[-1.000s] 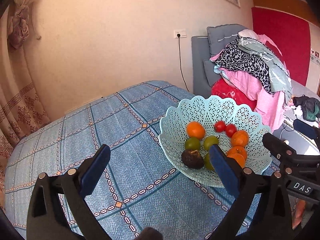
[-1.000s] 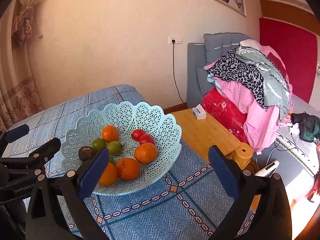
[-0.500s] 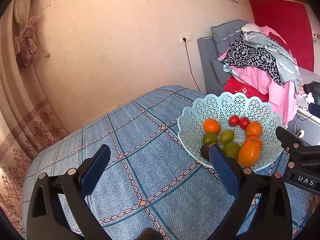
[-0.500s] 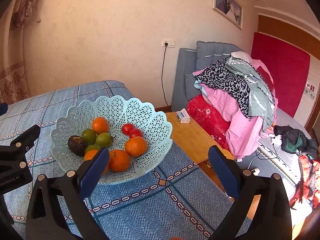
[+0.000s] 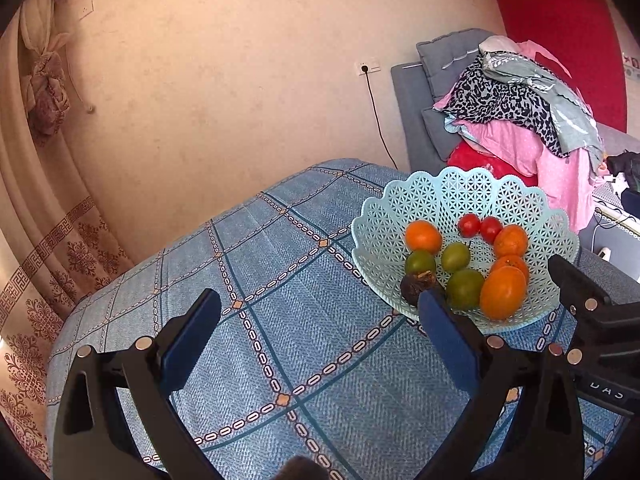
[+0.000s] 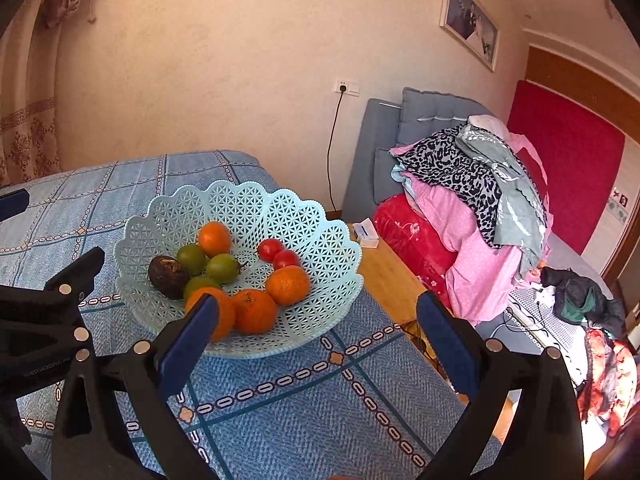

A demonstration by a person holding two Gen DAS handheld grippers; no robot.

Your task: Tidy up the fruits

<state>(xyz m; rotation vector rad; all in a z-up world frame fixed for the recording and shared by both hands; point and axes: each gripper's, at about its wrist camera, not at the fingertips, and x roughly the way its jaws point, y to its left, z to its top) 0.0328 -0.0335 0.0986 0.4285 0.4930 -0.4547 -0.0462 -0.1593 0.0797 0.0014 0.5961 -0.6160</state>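
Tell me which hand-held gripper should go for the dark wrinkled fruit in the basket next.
Left, probably. The left hand-held gripper is open, and its right finger sits right beside the dark wrinkled fruit in the pale blue lattice basket. The right hand-held gripper, also open, points past the basket's other side.

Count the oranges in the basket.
4, all in the basket: one at the back, one at the right beside the tomatoes, one at the front, one front left behind the gripper finger. More may be hidden underneath.
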